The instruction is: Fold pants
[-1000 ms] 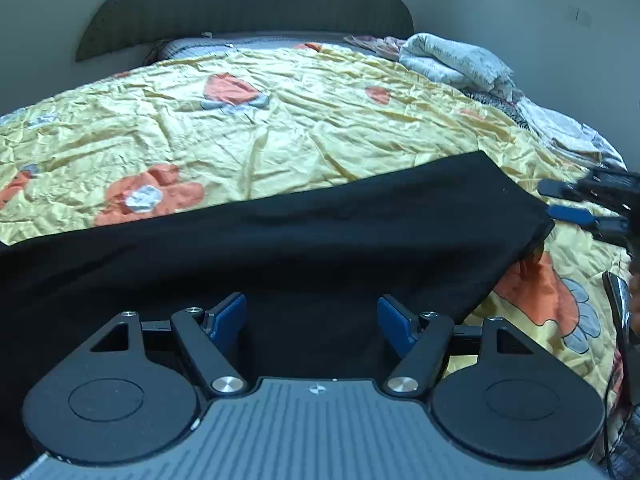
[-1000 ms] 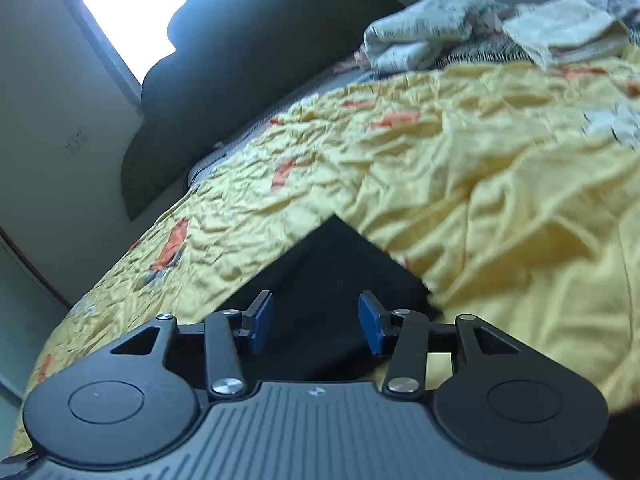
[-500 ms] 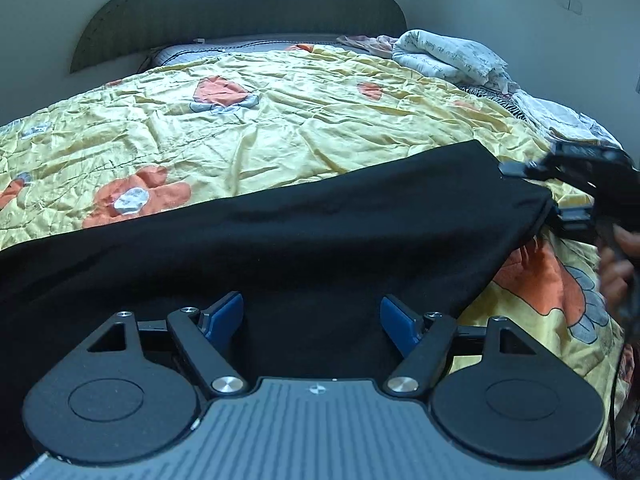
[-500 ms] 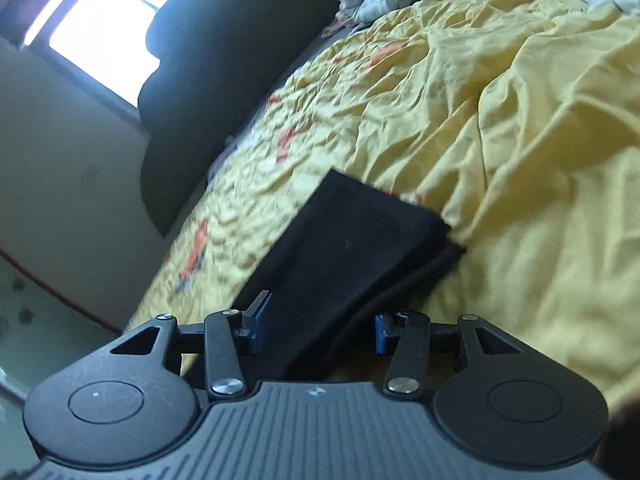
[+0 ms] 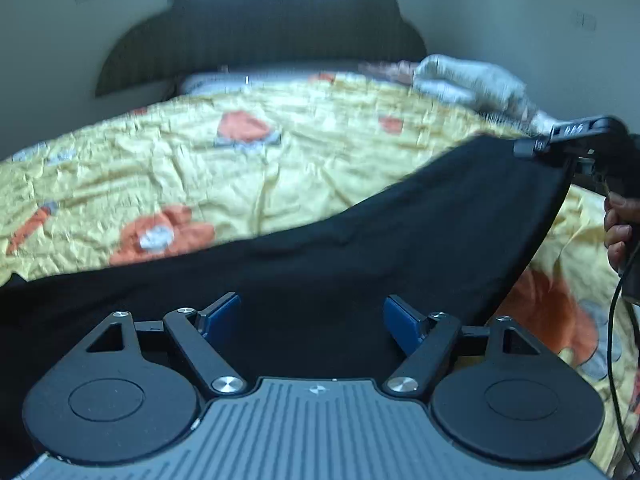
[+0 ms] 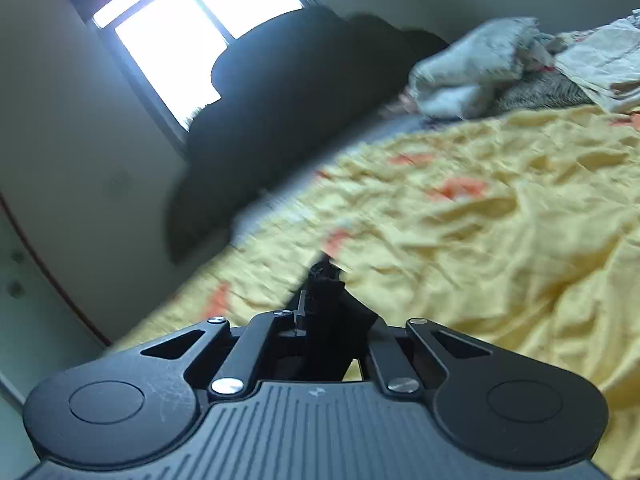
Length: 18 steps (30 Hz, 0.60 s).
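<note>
The black pants [image 5: 360,248] lie across the yellow flowered bedspread [image 5: 240,168], their right end lifted off the bed. My left gripper [image 5: 312,320] is open, its blue pads apart just above the black cloth. My right gripper [image 6: 320,304] is shut on the end of the pants [image 6: 326,280], with a bunch of black cloth pinched between its fingers. In the left wrist view the right gripper [image 5: 536,146] holds the raised corner at the far right.
A dark headboard [image 5: 272,32] stands at the far end of the bed. Crumpled white and grey bedding [image 5: 468,80] is piled at the far right; it also shows in the right wrist view [image 6: 480,68]. A window [image 6: 192,20] is behind the headboard.
My right gripper has closed on the end of the pants and lifted it up off the bed. My left gripper stays open over the cloth.
</note>
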Each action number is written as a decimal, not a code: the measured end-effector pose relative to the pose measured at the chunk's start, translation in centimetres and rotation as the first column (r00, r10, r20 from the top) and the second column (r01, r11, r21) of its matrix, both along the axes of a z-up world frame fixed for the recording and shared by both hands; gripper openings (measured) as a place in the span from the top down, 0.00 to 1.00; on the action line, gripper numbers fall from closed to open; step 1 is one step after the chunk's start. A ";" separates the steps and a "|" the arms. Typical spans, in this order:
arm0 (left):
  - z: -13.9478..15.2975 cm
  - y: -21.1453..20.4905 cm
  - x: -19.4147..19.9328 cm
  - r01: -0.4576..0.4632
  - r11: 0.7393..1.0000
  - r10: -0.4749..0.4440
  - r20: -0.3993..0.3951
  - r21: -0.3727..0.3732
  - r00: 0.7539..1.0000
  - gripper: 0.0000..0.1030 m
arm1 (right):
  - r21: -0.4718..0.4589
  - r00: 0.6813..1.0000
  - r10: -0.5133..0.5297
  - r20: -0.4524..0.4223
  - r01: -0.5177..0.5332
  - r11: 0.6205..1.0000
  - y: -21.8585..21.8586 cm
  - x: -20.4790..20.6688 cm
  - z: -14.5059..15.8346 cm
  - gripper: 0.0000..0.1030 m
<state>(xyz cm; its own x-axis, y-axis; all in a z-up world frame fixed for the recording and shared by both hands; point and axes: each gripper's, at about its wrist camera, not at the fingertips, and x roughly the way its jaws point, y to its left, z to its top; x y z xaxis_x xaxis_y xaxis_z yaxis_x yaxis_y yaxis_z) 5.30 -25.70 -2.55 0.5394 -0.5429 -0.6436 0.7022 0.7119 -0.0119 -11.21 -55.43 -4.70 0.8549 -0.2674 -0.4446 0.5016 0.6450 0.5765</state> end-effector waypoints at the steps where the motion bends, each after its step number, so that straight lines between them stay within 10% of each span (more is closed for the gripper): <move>1: -0.4 -0.1 0.1 0.005 1.000 -0.005 -0.020 0.009 1.000 0.22 | 0.046 0.998 -0.002 -0.070 0.006 0.999 -0.5 0.3 -1.6 0.95; 3: -1.0 0.1 0.2 0.015 1.000 -0.014 -0.049 0.016 0.999 0.22 | 0.129 0.990 -0.022 -0.137 0.040 0.991 -1.0 0.4 -3.8 0.94; 9: -0.7 0.4 0.5 0.008 1.000 -0.008 -0.040 -0.004 0.999 0.22 | 0.258 0.999 -0.025 0.045 0.012 0.966 -0.4 -1.7 -5.6 0.63; 14: 0.0 0.0 1.0 0.031 0.998 -0.036 -0.096 -0.056 0.995 0.21 | 0.128 1.000 -0.019 -0.024 0.022 0.992 0.6 -0.5 -4.7 0.91; 18: 0.0 0.0 2.1 0.024 0.991 -0.049 -0.195 -0.133 0.980 0.24 | -0.046 0.997 -0.006 -0.080 0.002 0.999 2.2 0.3 -3.0 0.93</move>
<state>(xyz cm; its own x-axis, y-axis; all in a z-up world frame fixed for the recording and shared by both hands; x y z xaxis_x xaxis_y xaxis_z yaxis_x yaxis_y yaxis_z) 7.43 -25.65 -2.55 0.3874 -0.6457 -0.6580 0.7023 0.6691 -0.2431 -10.91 -53.22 -7.67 0.8158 -0.2925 -0.4989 0.5477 0.6677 0.5042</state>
